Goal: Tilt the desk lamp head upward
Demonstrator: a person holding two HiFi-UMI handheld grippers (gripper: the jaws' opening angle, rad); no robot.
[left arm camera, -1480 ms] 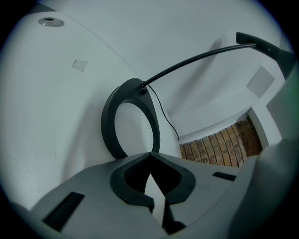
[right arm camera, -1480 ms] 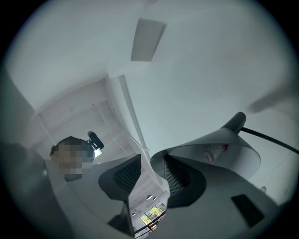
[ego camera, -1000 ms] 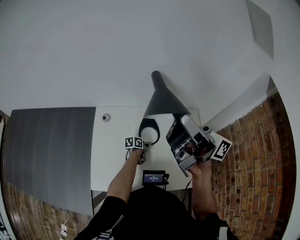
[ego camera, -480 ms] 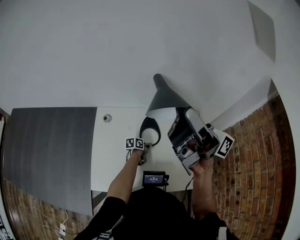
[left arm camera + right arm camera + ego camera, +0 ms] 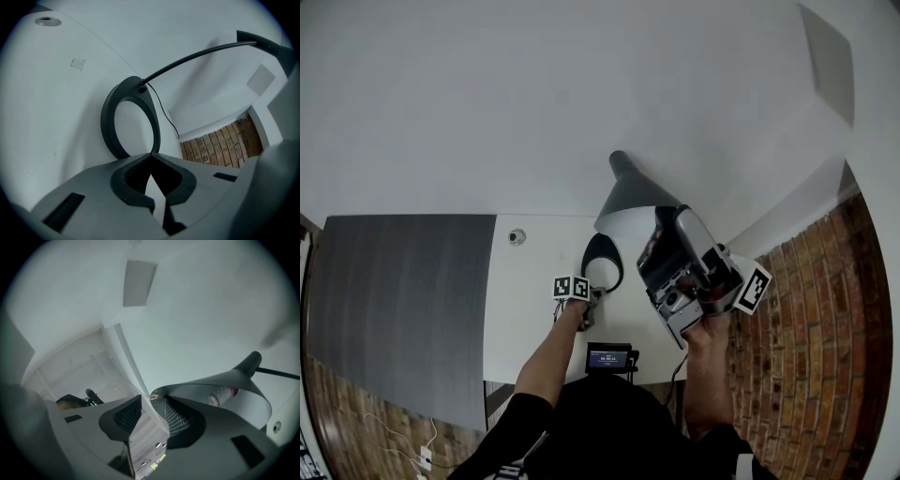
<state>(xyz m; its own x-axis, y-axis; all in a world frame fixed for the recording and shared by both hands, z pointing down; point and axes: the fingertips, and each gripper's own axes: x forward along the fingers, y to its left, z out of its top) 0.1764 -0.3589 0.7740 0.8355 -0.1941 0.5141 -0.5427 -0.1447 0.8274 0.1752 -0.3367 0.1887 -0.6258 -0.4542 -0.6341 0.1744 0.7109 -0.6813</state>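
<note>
Head view: flat, diffuse room light, white wall (image 5: 534,94) bright, no hard shadows. Heavy fisheye, table (image 5: 525,300) edges bow. Both gripper views: round black vignette, cooler bluish cast, dimmer overall. Left gripper (image 5: 151,157) and right gripper (image 5: 152,401) bodies sit close to the lens and read soft. Small glare spot on the lamp shade (image 5: 211,383) rim. Faint blurred shadow beside the lamp arm (image 5: 187,61) on the wall.

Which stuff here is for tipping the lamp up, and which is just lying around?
For the job: lamp head, lamp base, right tongs pinching the head's rim, left tongs shut by the base.
Just lying about: small round disc, little screen gadget.
</note>
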